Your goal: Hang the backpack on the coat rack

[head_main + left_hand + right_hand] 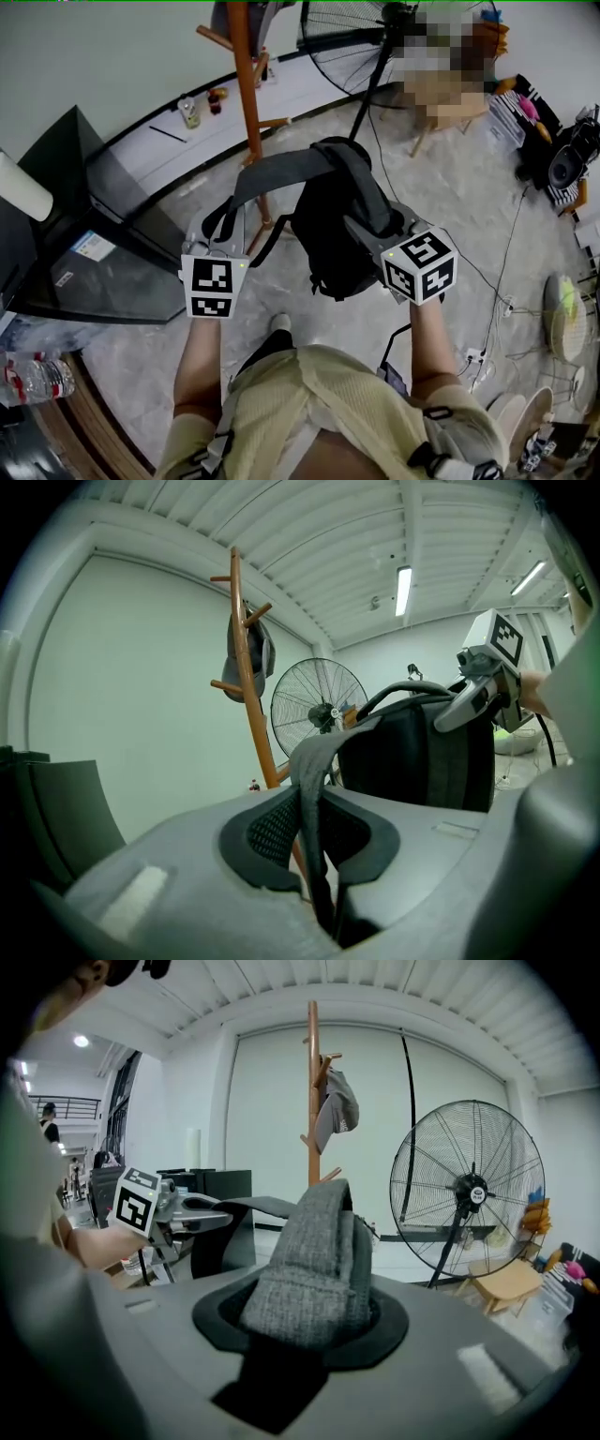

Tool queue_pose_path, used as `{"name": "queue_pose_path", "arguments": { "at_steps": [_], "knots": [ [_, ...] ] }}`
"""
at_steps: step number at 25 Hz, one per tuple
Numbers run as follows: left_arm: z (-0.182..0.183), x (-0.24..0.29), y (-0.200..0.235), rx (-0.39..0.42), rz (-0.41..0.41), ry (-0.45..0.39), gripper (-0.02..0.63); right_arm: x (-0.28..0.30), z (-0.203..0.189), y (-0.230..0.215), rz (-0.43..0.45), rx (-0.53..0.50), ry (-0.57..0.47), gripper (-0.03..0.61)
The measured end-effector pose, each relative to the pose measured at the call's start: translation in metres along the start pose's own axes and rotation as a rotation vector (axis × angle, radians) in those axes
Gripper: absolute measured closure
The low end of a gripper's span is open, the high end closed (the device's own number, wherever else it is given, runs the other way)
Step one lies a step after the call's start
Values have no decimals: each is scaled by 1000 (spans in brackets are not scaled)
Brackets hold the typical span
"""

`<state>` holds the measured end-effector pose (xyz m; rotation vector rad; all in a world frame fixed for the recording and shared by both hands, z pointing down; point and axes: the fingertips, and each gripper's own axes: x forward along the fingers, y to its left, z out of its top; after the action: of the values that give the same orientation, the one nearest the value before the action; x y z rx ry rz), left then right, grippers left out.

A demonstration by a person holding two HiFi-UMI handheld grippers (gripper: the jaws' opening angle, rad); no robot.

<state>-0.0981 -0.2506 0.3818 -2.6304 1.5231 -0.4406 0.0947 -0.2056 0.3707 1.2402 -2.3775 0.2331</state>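
A black backpack hangs in the air between my two grippers, in front of the person's legs. My left gripper is shut on a thin dark strap that stretches across to the bag. My right gripper is shut on a wide grey padded shoulder strap. The wooden coat rack stands just beyond the bag by the wall; its pole has short pegs, and a grey cap hangs on one.
A large pedestal fan stands right of the rack, with a wooden stool behind it. A dark glass table is on the left with a water bottle near it. Cables and clutter lie at the right.
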Motion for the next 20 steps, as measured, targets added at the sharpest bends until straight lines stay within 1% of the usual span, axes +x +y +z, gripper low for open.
{"name": "queue_pose_path", "arguments": {
  "at_steps": [3,6,10,13,16,20],
  "knots": [
    [-6,17,7,-10,-14,9,583,20,10,-11,-17,-19,15,413],
    [-6,33,11,-61,-24,15,584,33,24,-23,-31,-35,22,413],
    [1,47,11,-109,-23,-6,584,37,38,-38,-29,-48,19,413],
    [4,62,14,-129,-13,-16,584,47,49,-53,-13,-50,3,413],
    [2,78,12,-152,5,0,583,61,54,-68,15,-50,-1,413],
    [-2,90,6,-209,36,19,584,74,56,-84,67,-62,7,413]
  ]
}}
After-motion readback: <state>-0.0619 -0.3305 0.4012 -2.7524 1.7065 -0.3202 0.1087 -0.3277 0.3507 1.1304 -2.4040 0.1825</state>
